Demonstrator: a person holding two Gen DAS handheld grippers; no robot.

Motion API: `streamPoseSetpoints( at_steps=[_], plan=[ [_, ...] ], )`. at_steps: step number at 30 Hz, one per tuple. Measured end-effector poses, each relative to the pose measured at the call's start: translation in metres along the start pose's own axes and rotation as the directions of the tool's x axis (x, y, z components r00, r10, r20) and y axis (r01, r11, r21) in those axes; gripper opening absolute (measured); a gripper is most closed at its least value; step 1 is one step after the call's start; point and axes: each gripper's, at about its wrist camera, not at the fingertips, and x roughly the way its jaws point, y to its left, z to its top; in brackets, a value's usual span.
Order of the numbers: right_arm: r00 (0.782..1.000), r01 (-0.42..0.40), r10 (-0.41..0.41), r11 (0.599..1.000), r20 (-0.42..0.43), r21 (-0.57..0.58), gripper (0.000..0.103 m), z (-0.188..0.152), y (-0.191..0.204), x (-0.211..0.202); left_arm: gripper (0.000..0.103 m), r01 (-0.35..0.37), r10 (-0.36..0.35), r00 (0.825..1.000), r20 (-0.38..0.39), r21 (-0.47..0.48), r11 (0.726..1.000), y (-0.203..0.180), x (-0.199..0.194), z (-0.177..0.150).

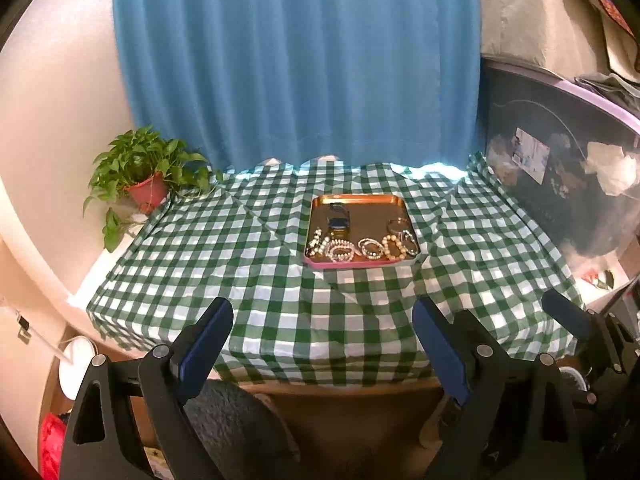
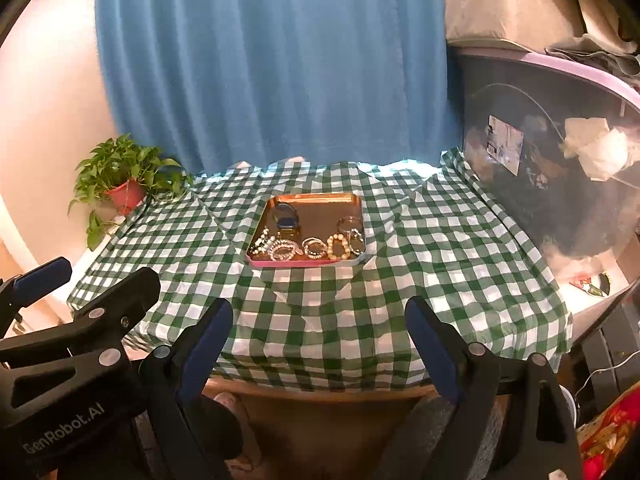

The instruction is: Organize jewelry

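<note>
A copper tray with a pink rim (image 1: 328,265) (image 2: 280,265) sits mid-table on the green checked cloth. Along its near side lies a row of bead and pearl bracelets (image 1: 362,248) (image 2: 312,249). Behind them stands a dark blue ring-shaped piece (image 1: 338,222) (image 2: 286,220), and a thin bangle (image 1: 397,225) (image 2: 349,224) lies at the right. My left gripper (image 1: 322,322) hangs open over the table's near edge, well short of the tray, nothing between its blue pads. My right gripper (image 2: 319,320) is open too, empty, beside the left one.
A potted green plant (image 1: 140,176) (image 2: 122,184) stands at the table's back left corner. A blue curtain (image 1: 296,60) hangs behind. A large clear storage bin with a lilac lid (image 1: 560,168) (image 2: 560,152) crowds the right side, a grey fabric box (image 1: 532,12) on top.
</note>
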Motion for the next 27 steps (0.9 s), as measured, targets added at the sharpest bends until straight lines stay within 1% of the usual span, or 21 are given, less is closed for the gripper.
streamPoseSetpoints(
  at_steps=[7,27],
  plan=[
    [1.0,0.0,0.001,1.0,-0.02,0.023,0.086,-0.0026,-0.003,0.0038,0.093,-0.009,0.009,1.0,-0.015,0.023,1.0,-0.0008,0.0049,0.0004],
    [1.0,0.003,-0.002,1.0,-0.022,0.027,0.086,-0.0035,-0.0062,0.004,0.094,-0.012,0.012,1.0,-0.015,0.022,1.0,-0.0072,0.0063,-0.0038]
  ],
)
